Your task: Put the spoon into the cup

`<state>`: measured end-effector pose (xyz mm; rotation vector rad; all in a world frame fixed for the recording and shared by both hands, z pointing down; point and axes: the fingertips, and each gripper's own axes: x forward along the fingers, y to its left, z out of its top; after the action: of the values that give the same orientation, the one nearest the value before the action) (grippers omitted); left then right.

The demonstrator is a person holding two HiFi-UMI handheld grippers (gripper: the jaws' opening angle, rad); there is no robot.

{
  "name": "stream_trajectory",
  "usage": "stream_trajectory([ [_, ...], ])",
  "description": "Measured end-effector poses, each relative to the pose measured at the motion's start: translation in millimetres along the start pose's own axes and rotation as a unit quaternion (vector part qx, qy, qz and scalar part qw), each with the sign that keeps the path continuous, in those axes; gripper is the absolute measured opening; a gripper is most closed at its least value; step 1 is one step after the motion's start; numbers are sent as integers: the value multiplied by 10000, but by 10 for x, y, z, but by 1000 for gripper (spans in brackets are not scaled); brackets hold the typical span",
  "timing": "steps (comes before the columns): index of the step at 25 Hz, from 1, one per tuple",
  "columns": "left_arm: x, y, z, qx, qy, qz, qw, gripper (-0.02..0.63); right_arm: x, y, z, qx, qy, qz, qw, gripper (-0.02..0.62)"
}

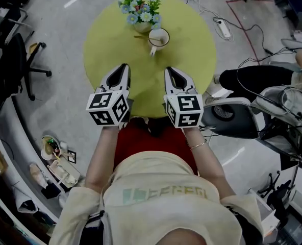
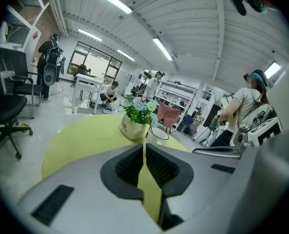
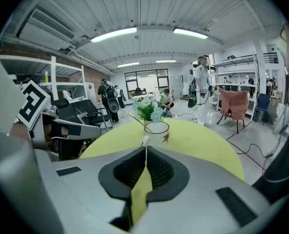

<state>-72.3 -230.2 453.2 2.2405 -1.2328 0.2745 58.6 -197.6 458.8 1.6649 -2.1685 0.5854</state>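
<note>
Since the left gripper (image 1: pixel 124 69) and right gripper (image 1: pixel 170 71) both hover at the table's (image 1: pixel 194 52) 6 o'clock edge, jaws pressed together on nothing, no grab is on. The spoon (image 1: pixel 141 36) looks to be leaning in the cup (image 1: pixel 159 38), handle poking toward 9 o'clock. Looks pretty much done to me. Next I'd just check it's seated and keep clear.

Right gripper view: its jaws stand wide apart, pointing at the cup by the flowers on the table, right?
No: in the right gripper view the right gripper has its jaws together, pointing at the cup by the flowers on the table.
</note>
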Motion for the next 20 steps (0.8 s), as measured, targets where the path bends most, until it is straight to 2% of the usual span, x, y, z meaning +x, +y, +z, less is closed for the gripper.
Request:
stream_trajectory([
  [6,-205,-38,-71,349,24,27,9994,31,-158,116,-52,1,-64,-37,10000,37],
  [20,-622,-136,-221,673,-26,-9,9977,26,-544,314,-171,41,-281,-141,9995,37],
])
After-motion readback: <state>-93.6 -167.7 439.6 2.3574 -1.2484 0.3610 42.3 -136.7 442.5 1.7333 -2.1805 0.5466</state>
